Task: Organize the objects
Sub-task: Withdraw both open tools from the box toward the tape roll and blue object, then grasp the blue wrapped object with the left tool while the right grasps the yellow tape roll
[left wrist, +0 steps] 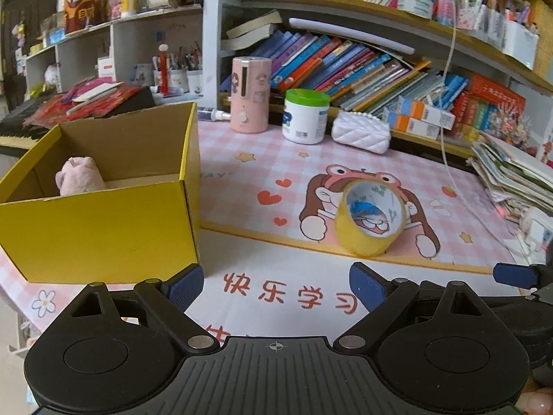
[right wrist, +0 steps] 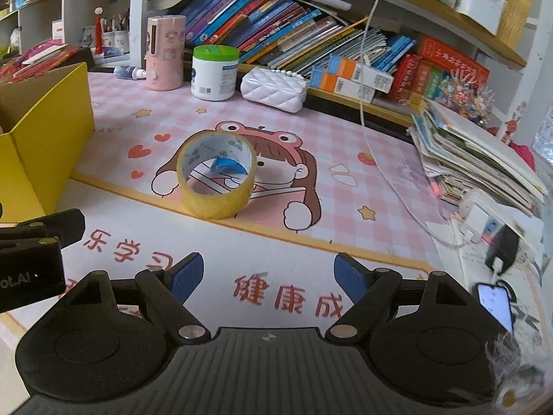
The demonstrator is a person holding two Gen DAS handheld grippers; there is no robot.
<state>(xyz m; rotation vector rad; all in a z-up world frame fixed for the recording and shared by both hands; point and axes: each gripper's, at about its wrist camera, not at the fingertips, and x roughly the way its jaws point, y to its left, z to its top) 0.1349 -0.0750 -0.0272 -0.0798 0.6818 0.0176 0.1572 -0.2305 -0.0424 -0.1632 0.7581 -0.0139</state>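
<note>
A yellow roll of tape (left wrist: 369,219) lies on the pink cartoon desk mat (left wrist: 242,173), also in the right wrist view (right wrist: 216,181). An open yellow cardboard box (left wrist: 100,228) stands at the left with a pink plush toy (left wrist: 80,177) inside; its corner shows in the right wrist view (right wrist: 52,128). My left gripper (left wrist: 276,285) is open and empty, short of the tape, beside the box. My right gripper (right wrist: 268,276) is open and empty, in front of the tape. One right fingertip (left wrist: 513,274) shows at the left view's edge.
A pink dispenser (left wrist: 249,95), a green-lidded white jar (left wrist: 306,116) and a white quilted purse (left wrist: 361,132) stand at the back below bookshelves. A stack of books (right wrist: 480,159), a hanging white cable (right wrist: 373,145), chargers and a phone (right wrist: 494,302) sit at the right.
</note>
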